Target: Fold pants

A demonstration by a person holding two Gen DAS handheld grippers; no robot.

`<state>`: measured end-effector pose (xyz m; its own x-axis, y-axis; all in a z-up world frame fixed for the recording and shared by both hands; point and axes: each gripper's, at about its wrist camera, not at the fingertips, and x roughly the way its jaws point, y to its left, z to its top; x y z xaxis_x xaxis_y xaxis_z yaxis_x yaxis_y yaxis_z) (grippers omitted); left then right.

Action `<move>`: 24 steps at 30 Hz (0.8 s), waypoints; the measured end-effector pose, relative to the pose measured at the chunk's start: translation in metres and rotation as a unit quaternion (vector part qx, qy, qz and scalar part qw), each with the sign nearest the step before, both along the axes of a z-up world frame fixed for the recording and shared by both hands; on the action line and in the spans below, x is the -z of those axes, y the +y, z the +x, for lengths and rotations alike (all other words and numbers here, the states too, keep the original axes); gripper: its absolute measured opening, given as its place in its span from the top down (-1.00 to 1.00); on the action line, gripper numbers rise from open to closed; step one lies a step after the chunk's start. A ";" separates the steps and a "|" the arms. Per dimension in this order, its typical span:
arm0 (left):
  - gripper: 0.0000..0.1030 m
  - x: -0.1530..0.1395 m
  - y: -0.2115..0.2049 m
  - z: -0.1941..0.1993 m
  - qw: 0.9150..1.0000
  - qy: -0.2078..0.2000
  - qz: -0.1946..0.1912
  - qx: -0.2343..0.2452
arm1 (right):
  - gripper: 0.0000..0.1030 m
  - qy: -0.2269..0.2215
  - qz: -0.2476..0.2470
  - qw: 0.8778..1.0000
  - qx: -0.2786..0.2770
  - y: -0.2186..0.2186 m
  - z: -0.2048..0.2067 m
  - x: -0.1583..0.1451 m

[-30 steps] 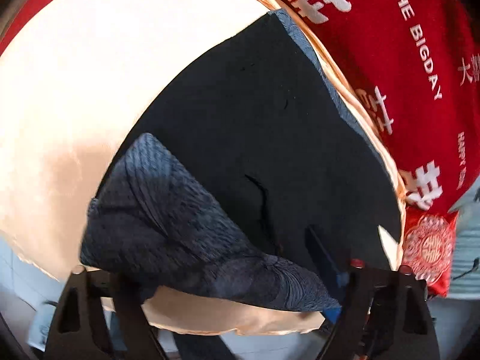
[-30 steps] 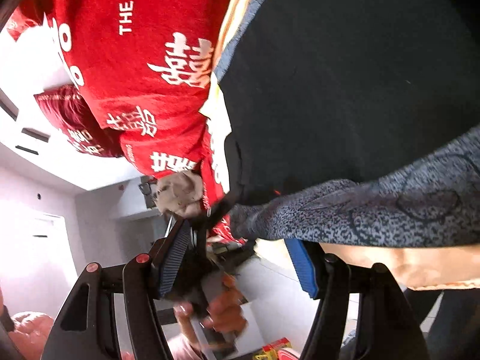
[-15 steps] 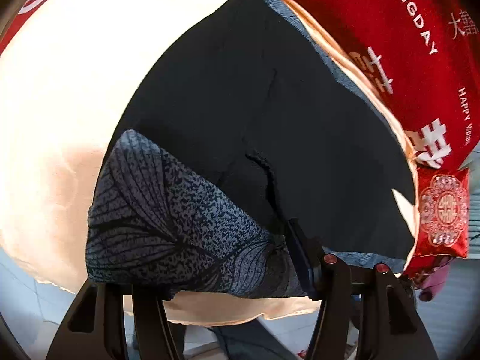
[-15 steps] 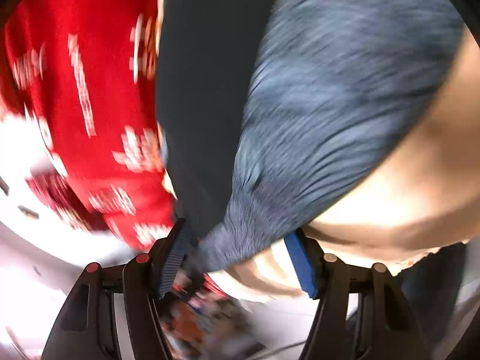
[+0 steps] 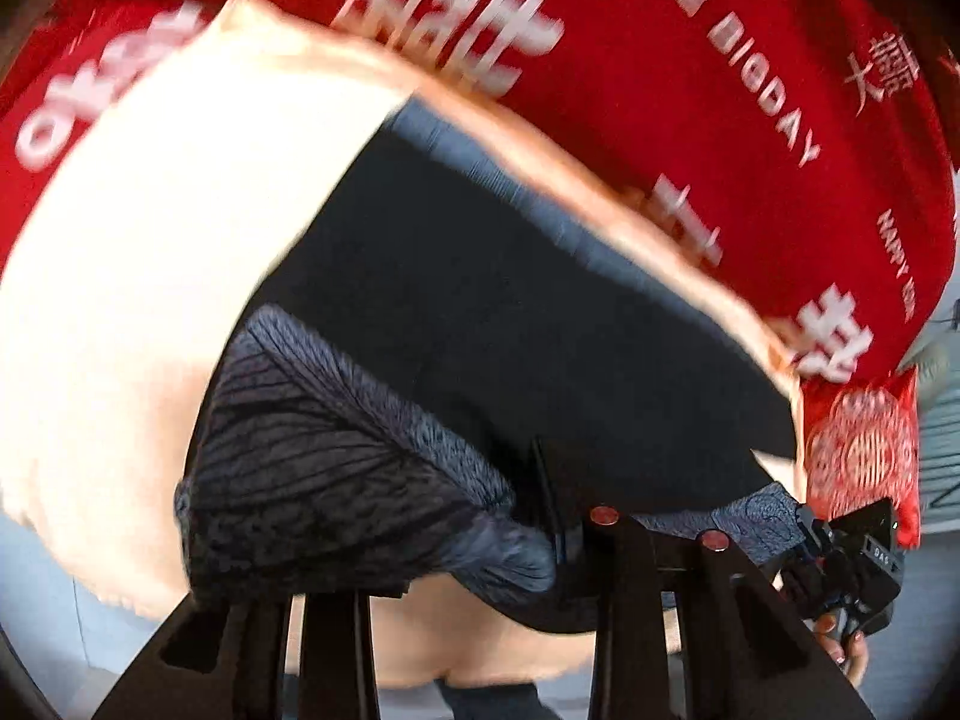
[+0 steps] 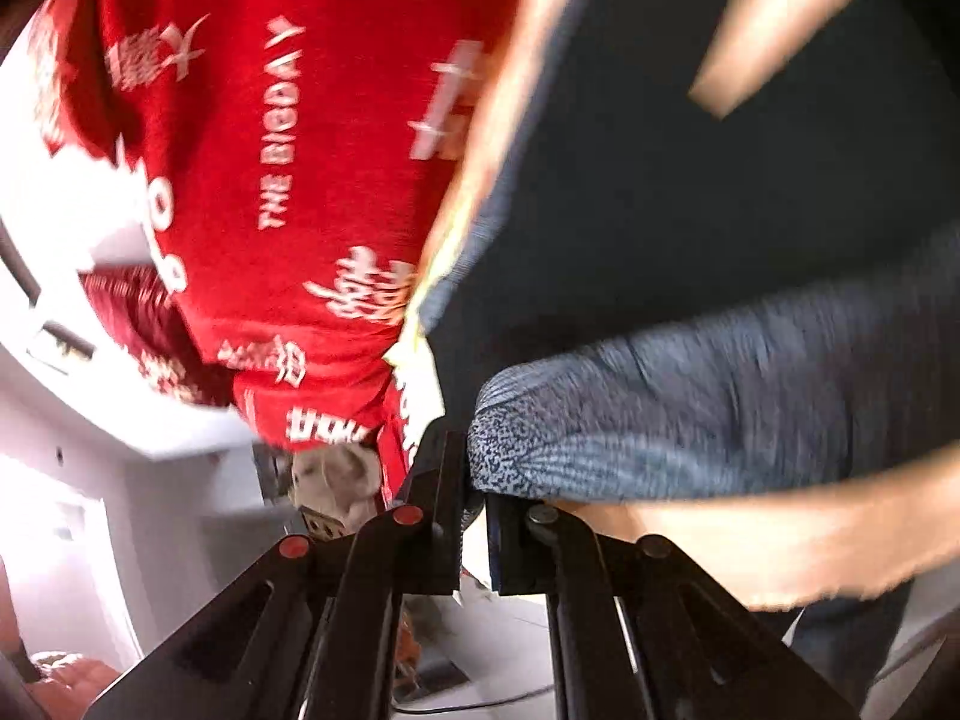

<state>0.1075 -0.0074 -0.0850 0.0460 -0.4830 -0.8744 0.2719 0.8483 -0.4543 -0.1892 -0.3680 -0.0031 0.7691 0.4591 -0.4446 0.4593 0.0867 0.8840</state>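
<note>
Both pairs of fingers have just been closing and now pinch cloth. Nearest the lens in the left wrist view, the left gripper (image 5: 474, 546) clamps a bunched, blue-grey patterned end of the pants (image 5: 480, 324), the fabric gathered thickly between its black fingers (image 5: 618, 588). In the right wrist view, the right gripper (image 6: 474, 510) has its jaws almost together, nipping a thin edge of the same patterned cloth, though motion blur makes the exact spot of the pinch hard to read.

Beyond the fingers, the dark body of the pants lies spread flat on a cream cover (image 5: 180, 228), with the patterned edge turned over at the near side. Past the cream cover lies a red blanket (image 5: 690, 90) printed with white characters and "THE BIGDAY". At the right of the left wrist view, just beside the cover's corner, sits a red cushion (image 5: 864, 450), and below it the other gripper shows with a person's hand (image 5: 846, 648) on it.
</note>
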 end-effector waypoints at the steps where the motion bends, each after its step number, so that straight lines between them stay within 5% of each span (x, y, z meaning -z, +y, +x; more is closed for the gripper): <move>1: 0.35 -0.008 -0.013 0.013 1.000 -0.016 -0.003 -0.002 | 0.88 0.000 -0.007 1.000 -0.018 -0.015 0.015 -0.008; 7: 0.31 0.002 -0.080 0.084 0.997 -0.077 0.007 -0.007 | 0.86 0.024 -0.027 0.995 -0.094 -0.086 0.108 0.002; 9: 0.04 0.024 -0.100 0.104 0.995 -0.090 0.037 -0.011 | 0.85 0.040 -0.007 0.995 -0.090 -0.106 0.132 0.028; 14: 0.02 0.083 -0.128 0.142 0.994 -0.060 0.081 -0.042 | 0.82 0.082 -0.005 0.992 -0.092 -0.138 0.178 0.096; 18: -0.01 0.076 -0.130 0.146 0.991 -0.075 0.101 -0.056 | 0.81 0.092 0.016 0.993 -0.066 -0.141 0.179 0.121; 20: -0.01 0.052 -0.123 0.143 0.987 -0.101 0.107 -0.058 | 0.62 0.085 0.010 0.994 -0.073 -0.138 0.177 0.112; 22: -0.01 0.029 -0.111 0.143 0.984 -0.119 0.115 -0.062 | -0.14 0.080 -0.015 0.992 -0.096 -0.133 0.178 0.092; 24: -0.01 0.011 -0.099 0.140 0.981 -0.131 0.128 -0.061 | -0.23 0.072 -0.066 0.987 -0.126 -0.126 0.179 0.061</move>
